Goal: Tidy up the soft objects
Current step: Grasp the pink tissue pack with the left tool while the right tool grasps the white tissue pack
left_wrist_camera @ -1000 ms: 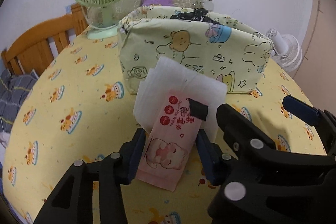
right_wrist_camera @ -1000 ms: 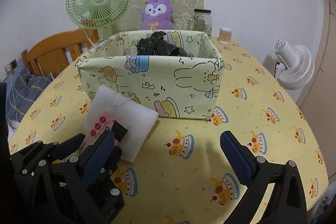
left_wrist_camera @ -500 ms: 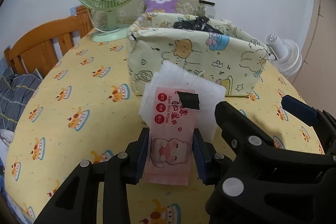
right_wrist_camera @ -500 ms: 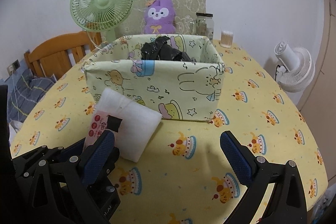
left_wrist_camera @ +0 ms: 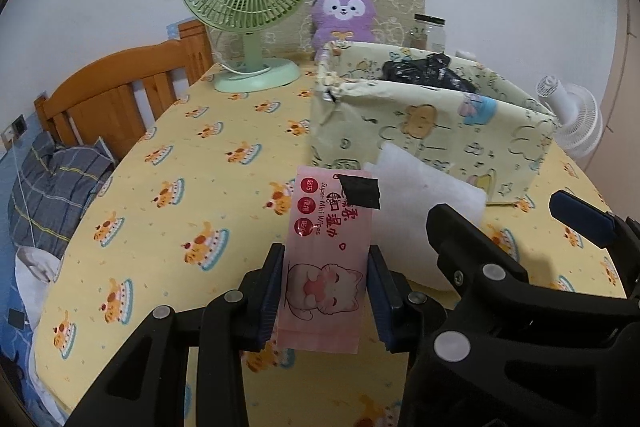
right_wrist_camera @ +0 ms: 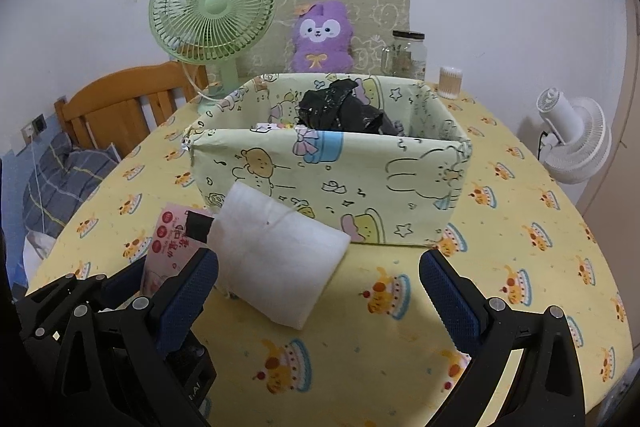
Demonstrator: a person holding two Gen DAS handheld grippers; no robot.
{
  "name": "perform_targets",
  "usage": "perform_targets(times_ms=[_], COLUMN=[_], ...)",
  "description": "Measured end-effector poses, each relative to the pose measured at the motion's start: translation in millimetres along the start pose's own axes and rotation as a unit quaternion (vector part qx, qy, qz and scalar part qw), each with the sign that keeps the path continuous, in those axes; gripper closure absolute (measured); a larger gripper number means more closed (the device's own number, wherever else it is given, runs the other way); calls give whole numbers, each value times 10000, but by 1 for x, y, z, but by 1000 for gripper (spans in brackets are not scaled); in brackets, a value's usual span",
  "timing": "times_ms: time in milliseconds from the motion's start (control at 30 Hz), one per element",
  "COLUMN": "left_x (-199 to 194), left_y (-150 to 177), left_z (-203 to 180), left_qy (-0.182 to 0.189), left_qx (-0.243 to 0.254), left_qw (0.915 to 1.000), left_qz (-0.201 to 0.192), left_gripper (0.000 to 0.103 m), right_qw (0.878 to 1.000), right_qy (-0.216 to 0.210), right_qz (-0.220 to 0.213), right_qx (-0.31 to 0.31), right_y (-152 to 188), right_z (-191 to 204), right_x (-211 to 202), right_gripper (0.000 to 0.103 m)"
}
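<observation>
My left gripper (left_wrist_camera: 325,291) is shut on a pink wet-wipes pack (left_wrist_camera: 328,251) and holds it above the yellow tablecloth. The pack also shows in the right wrist view (right_wrist_camera: 168,247). A white soft pad (right_wrist_camera: 276,263) lies on the table in front of the fabric storage box (right_wrist_camera: 332,183); it also shows in the left wrist view (left_wrist_camera: 420,199). The box (left_wrist_camera: 432,131) holds a crumpled black bag (right_wrist_camera: 340,111). My right gripper (right_wrist_camera: 318,291) is open and empty, low over the table with the white pad between its fingers' line and the box.
A green desk fan (right_wrist_camera: 212,23), a purple plush toy (right_wrist_camera: 322,39), a glass jar (right_wrist_camera: 406,55) and a cotton-swab tub (right_wrist_camera: 450,83) stand behind the box. A white fan (right_wrist_camera: 572,143) is at the right, a wooden bed rail (right_wrist_camera: 120,103) at the left.
My left gripper has lifted the wipes pack off the white pad and moved it back and to the left. The right gripper has hardly moved.
</observation>
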State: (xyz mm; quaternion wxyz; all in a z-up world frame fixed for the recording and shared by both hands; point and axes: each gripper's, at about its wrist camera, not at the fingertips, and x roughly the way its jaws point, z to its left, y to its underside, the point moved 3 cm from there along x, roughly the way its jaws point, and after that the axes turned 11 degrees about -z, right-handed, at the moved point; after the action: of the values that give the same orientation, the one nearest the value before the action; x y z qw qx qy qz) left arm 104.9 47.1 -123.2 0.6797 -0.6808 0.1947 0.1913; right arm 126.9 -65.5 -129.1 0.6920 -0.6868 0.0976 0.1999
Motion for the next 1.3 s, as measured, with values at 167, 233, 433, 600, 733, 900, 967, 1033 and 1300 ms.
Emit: perform_targets(times_ms=[167,233,433,600,733,900,967,1033,1300], left_x=[9,14,25,33,37,37,35,34,22], left_y=[-2,-3,-1,3,4,4,4,5,7], left_z=[8,10,14,15,13,9,7,5,-5], left_qy=[-42,-44,26,102,110,74,73,116,162], left_qx=[75,118,125,88,109,217,240,213,212], left_qw=[10000,9999,9997,9994,9992,9991,9991,9991,9992], left_qz=[44,79,192,333,380,352,340,351,309], left_gripper=[62,62,62,62,63,63,63,63,63], right_qw=[10000,10000,9997,9992,9984,9979,9980,9982,9987], right_qy=[-26,-20,-26,-14,6,62,131,155,138], right_qz=[47,82,217,397,553,628,597,566,473], right_qx=[31,24,59,26,111,159,139,105,144], right_y=[-2,-2,0,5,9,13,13,12,12], right_z=[8,11,16,20,20,18,16,14,4], right_x=[12,17,31,43,52,53,51,49,34], right_gripper=[1,1,1,1,6,31,43,58,75])
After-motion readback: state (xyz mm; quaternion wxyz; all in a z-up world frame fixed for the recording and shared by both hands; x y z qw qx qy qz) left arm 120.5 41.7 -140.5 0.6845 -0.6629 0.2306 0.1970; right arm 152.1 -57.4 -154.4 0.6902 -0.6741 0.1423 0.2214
